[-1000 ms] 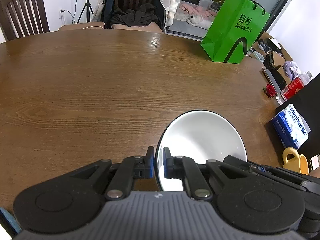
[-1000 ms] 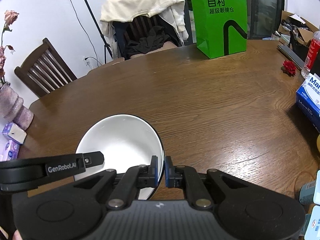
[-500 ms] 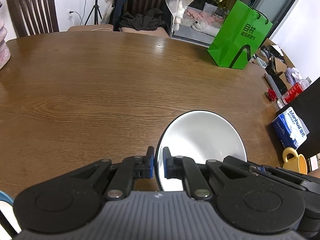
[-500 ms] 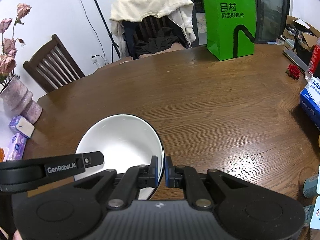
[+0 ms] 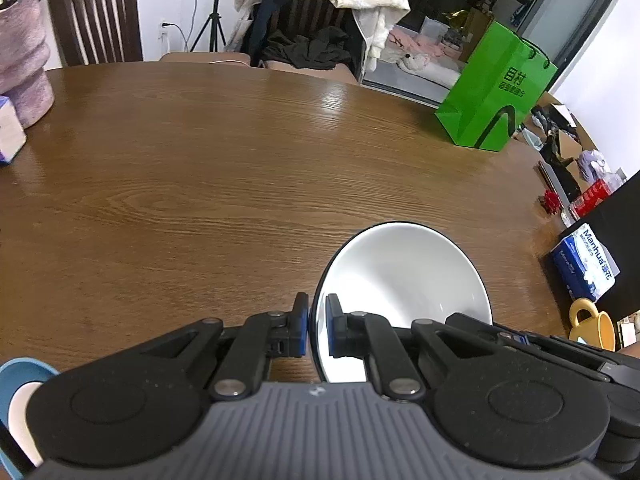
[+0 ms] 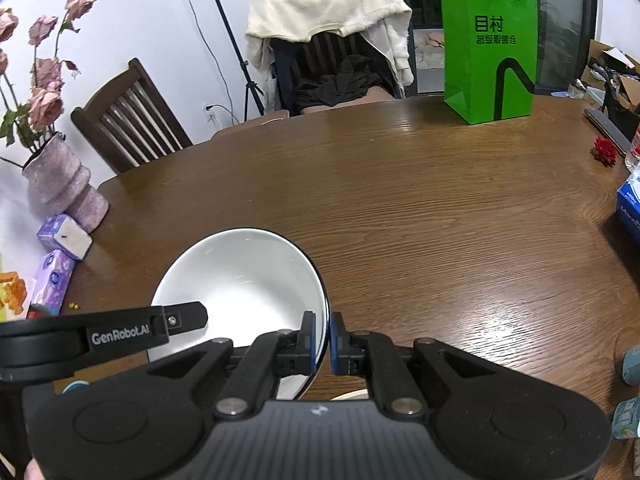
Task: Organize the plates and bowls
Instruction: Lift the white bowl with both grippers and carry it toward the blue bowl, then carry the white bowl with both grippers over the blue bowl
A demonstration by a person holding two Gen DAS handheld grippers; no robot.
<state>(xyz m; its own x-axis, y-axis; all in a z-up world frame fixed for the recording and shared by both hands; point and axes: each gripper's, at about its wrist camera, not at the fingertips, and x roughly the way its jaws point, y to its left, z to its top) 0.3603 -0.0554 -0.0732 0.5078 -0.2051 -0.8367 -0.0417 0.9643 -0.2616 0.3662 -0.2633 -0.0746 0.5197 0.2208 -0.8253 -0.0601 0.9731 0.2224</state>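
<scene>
A white bowl [image 5: 400, 280] with a dark rim hangs above the wooden table [image 5: 240, 184], held from both sides. My left gripper [image 5: 317, 330] is shut on its left rim, one pad inside and one outside. My right gripper [image 6: 322, 340] is shut on the right rim of the same bowl [image 6: 240, 280]. In the right wrist view the left gripper's black arm [image 6: 120, 334] crosses the bowl's near edge. A blue-rimmed dish [image 5: 16, 380] shows at the lower left of the left wrist view, mostly hidden by the gripper body. A pale plate edge [image 6: 352, 395] peeks out under the right gripper.
A green paper bag [image 5: 492, 100] stands at the table's far right. A blue tissue box [image 5: 584, 264], a yellow mug [image 5: 592, 324] and a red flower [image 6: 604, 150] lie along the right edge. A pink vase [image 6: 60, 184] and tissue packs [image 6: 56, 276] sit at the left. Chairs [image 6: 132, 120] stand behind.
Both grippers have carried the bowl up and back to the left; it sits the same in the jaws. The vase and tissue packs have come into view at the left.
</scene>
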